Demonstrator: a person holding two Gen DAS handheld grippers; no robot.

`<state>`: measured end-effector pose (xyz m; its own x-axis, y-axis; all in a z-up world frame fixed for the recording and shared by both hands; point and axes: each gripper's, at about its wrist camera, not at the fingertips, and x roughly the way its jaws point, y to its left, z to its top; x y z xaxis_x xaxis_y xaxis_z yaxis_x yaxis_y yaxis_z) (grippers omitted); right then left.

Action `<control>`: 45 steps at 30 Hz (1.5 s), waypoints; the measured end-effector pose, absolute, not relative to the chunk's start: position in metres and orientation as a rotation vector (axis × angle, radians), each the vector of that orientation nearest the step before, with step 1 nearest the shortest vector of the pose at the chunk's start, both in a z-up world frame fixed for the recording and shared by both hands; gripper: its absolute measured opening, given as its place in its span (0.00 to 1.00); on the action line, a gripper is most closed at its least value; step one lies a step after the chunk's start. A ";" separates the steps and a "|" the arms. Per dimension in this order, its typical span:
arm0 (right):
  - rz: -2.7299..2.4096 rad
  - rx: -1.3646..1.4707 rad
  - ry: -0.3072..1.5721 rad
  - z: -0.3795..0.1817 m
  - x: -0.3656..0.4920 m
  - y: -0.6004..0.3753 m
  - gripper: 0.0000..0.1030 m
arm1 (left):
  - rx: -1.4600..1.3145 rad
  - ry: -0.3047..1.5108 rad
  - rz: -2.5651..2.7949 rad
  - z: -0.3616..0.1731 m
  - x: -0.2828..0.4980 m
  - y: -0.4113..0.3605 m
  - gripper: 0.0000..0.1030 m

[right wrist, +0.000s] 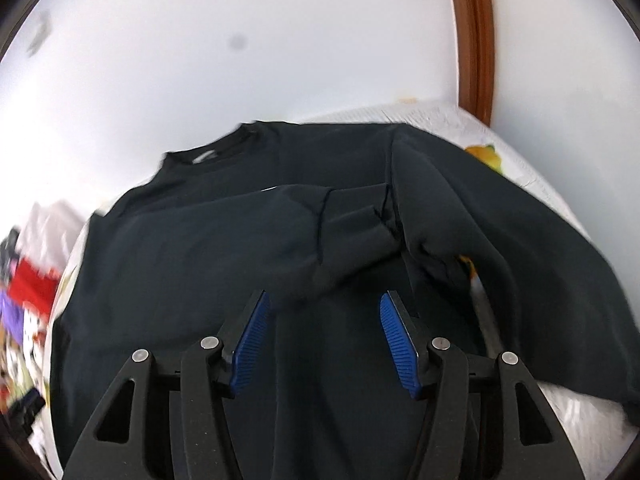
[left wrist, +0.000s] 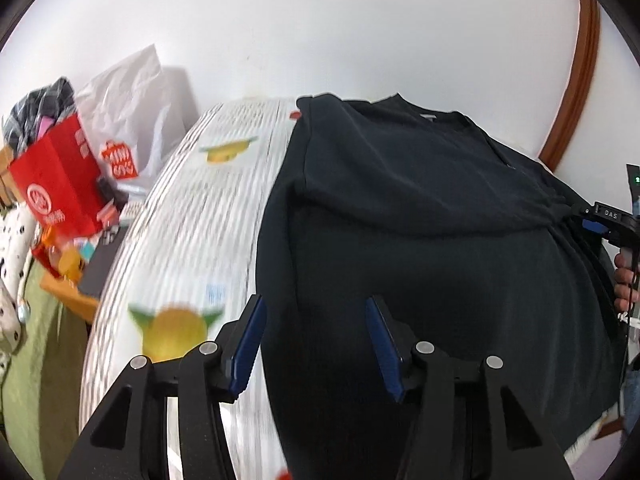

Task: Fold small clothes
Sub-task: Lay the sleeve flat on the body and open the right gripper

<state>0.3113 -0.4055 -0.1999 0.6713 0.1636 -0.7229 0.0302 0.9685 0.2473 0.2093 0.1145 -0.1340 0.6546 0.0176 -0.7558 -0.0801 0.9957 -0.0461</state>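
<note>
A black long-sleeved knit top point(left wrist: 420, 216) fills the frame's centre, flat on a white printed desk cover point(left wrist: 192, 216) — one sleeve point(right wrist: 256, 232) seemingly folded across the chest, the rest unfolded. Left gripper point(left wrist: 314, 344) and right gripper point(right wrist: 324, 340) hover partly open, holding nothing.

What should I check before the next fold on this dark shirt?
1. Left tongs empty, jaws apart, no cloth between them: ok.
2. Right tongs empty, jaws apart above the fabric: ok.
3. Dark shirt lying on the printed white cover, collar at the far end: ok.
4. Sleeve folded across the body: ok.
5. Right side flat: not ok, the fabric is bunched and ridged there.
6. Lower hem straight: cannot tell, the tongs hide it.
</note>
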 end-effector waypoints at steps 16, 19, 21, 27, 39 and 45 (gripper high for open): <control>0.033 0.283 0.788 -0.226 0.378 -0.408 0.08 | -0.132 0.916 0.174 -0.168 0.331 0.138 0.49; 0.020 0.280 0.732 -0.221 0.363 -0.416 0.08 | -0.155 0.922 0.167 -0.171 0.335 0.142 0.52; -0.012 0.236 0.745 -0.226 0.362 -0.413 0.08 | -0.149 0.923 0.162 -0.171 0.336 0.143 0.53; -0.045 0.250 0.772 -0.236 0.365 -0.422 0.22 | -0.137 0.935 0.167 -0.170 0.334 0.143 0.54; -0.036 0.128 0.768 -0.222 0.326 -0.446 0.47 | -0.094 0.969 0.131 -0.165 0.304 0.130 0.53; -0.062 0.211 0.773 -0.217 0.318 -0.460 0.47 | -0.115 0.974 0.110 -0.157 0.276 0.125 0.53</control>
